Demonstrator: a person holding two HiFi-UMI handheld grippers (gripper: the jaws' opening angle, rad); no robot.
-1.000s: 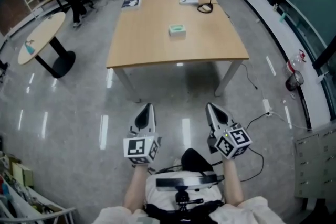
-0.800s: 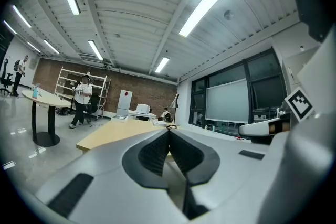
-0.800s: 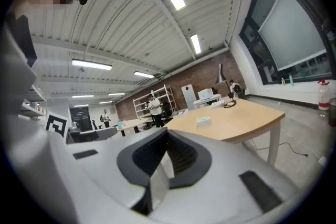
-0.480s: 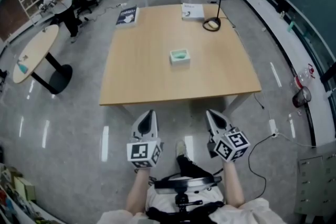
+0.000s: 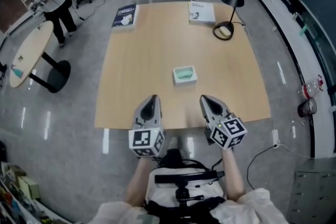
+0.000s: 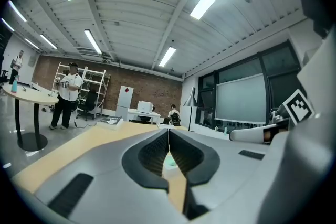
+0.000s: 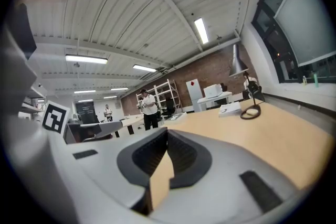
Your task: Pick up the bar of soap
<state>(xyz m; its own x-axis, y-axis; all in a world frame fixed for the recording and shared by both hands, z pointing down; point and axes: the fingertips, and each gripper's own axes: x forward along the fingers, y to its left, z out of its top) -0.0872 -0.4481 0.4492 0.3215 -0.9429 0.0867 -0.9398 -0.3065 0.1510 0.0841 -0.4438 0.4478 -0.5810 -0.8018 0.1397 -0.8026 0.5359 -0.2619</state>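
Soap bar (image 5: 184, 74) sits on table (image 5: 136, 60); left gripper (image 5: 153, 97) and right gripper (image 5: 202, 98) pressed together, empty; booklet (image 5: 202, 12) print illegible.

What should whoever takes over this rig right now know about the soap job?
Left gripper: jaws shut, empty, above the table's near edge.
Right gripper: jaws shut, empty, alongside it.
Soap: green bar in a white dish mid-table, ahead of and between both grippers, untouched.
Done: nothing gripped yet.
Left: open one gripper's jaws, reach in, close on the bar, lift.
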